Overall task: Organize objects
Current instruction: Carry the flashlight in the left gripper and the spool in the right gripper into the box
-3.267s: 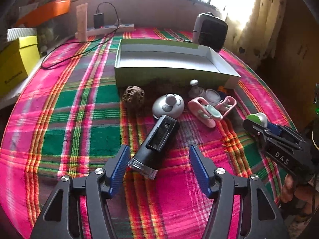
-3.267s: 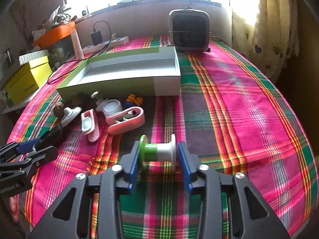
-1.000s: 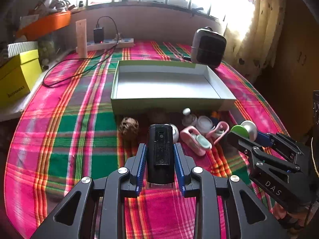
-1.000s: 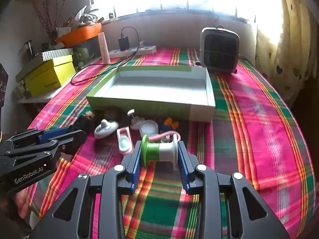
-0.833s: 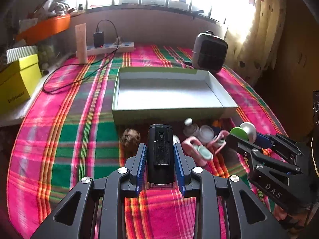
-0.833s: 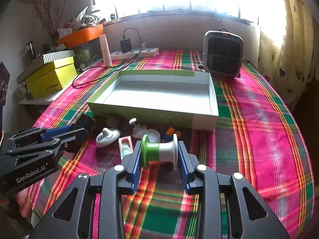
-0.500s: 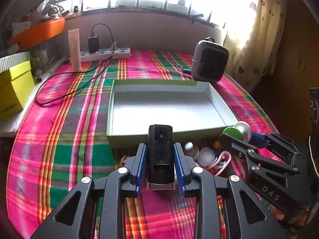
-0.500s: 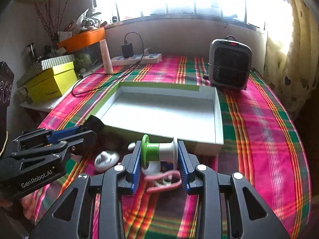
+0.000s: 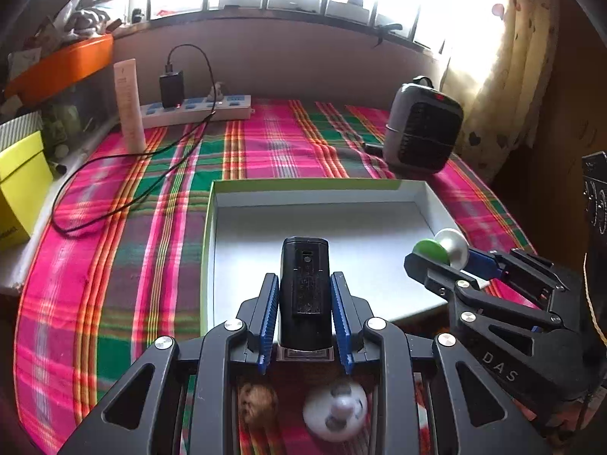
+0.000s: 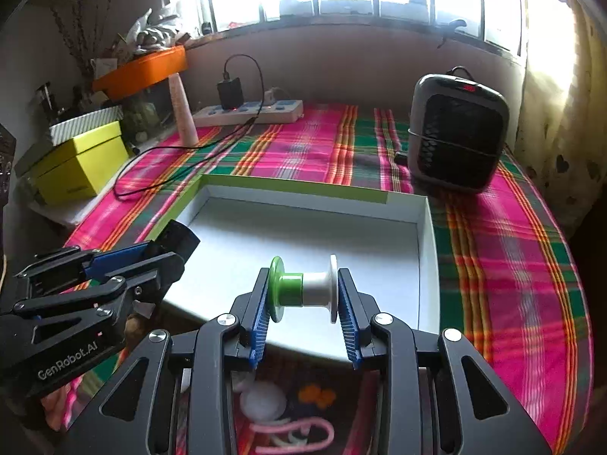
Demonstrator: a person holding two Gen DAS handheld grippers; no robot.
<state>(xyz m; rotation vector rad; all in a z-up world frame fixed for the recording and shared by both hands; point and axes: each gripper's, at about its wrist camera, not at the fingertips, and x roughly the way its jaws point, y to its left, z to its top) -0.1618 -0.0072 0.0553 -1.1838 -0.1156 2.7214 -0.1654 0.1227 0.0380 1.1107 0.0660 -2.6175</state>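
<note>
My left gripper [image 9: 304, 313] is shut on a black box-shaped device [image 9: 304, 284], held over the near edge of the white tray with a green rim [image 9: 379, 193]. My right gripper [image 10: 303, 311] is shut on a green and white spool [image 10: 303, 289], also above the tray's [image 10: 421, 235] near part. In the left wrist view the right gripper [image 9: 447, 261] shows at the right with the spool [image 9: 442, 250]. The left gripper [image 10: 151, 258] with the device [image 10: 178, 239] appears at the left of the right wrist view.
Small items lie on the plaid cloth before the tray: a brown ball [image 9: 258, 404], a white round piece [image 9: 335, 411], a pink looped piece [image 10: 292, 432], an orange bit [image 10: 316, 394]. A grey heater [image 10: 457, 132], power strip [image 9: 197, 108] with cable and yellow box [image 10: 81, 163] stand behind.
Both grippers have moved forward with their loads, from above the loose items to over the tray's near edge. The small items now show below the fingers.
</note>
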